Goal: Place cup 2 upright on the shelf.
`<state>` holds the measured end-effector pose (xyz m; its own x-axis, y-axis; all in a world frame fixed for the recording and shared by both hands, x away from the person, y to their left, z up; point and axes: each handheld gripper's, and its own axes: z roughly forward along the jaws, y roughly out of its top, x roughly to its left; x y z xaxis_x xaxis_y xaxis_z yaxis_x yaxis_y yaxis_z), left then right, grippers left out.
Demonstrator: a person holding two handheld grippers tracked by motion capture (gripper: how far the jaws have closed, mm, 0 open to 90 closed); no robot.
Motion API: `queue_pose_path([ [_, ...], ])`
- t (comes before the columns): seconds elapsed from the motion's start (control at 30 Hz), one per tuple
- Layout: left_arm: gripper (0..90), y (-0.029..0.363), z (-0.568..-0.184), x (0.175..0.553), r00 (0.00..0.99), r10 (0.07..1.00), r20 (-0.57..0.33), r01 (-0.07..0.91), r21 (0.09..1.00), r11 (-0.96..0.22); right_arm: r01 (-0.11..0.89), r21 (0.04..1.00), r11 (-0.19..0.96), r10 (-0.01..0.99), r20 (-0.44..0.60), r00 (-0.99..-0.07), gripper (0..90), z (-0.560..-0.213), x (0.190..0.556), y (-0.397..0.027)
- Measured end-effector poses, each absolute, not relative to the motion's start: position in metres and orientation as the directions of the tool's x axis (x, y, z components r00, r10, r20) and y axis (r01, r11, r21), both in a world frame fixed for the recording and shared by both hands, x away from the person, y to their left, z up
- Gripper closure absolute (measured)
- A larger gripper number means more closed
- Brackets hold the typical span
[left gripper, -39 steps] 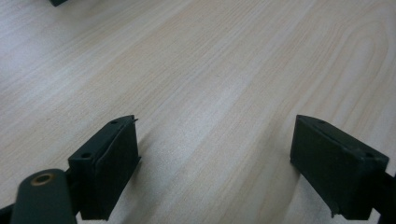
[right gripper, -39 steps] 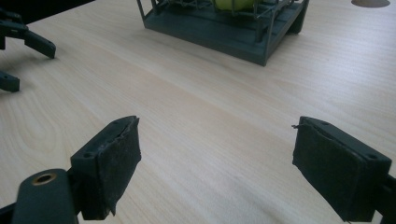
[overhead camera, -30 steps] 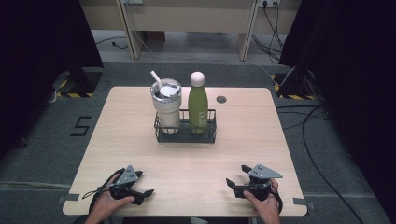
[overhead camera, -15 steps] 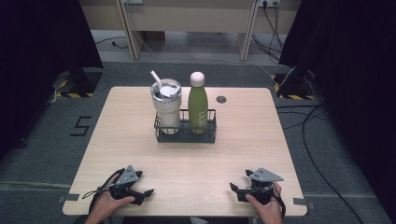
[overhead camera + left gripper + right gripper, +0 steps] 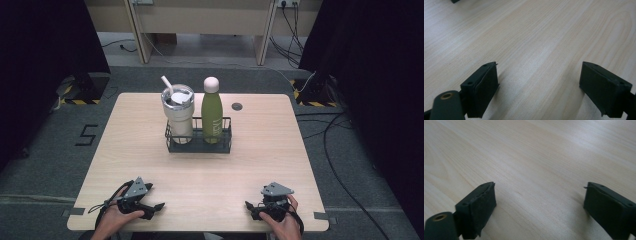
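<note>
My left gripper point(image 5: 159, 205) rests on the light wooden table point(image 5: 250, 150) near its front left edge. It is open, and bare wood lies between its black jaws in the left gripper view point(image 5: 539, 67). My right gripper point(image 5: 248, 205) lies near the front right edge, held by a hand. Its jaws have just been opening and stand apart over bare wood with nothing between them point(image 5: 539, 187). At the table's middle back, a black wire caddy point(image 5: 199, 146) holds a steel tumbler with a straw point(image 5: 178, 112) and a green bottle with a pale cap point(image 5: 211, 112).
A small dark round disc point(image 5: 237, 106) sits on the tabletop behind and to the right of the caddy. Cables trail across the grey floor point(image 5: 340, 165) on the right. Dark curtains flank both sides.
The right hand has drawn its gripper slightly toward the table's front edge. The left gripper, the caddy, the tumbler and the bottle have stayed where they were.
</note>
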<state>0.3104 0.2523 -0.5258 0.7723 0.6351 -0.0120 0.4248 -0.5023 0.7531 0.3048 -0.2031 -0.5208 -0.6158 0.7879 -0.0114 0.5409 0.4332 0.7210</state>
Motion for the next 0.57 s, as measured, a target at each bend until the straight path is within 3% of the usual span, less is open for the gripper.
queue_pose_path([
  [0.07, 14.5, 0.2523, -0.5258, 0.3105, 0.772, 0.635, -0.012, 0.424, 0.753, -0.502, 0.559, 0.705, 0.436, 0.794, -0.008, -0.608, 0.2, -0.5224, 0.3045, -0.2016],
  [0.57, 14.5, 0.2523, -0.5258, 0.3105, 0.772, 0.635, -0.012, 0.425, 0.753, -0.502, 0.552, 0.713, 0.431, 0.793, -0.008, -0.609, 0.3, -0.5233, 0.3035, -0.2018],
])
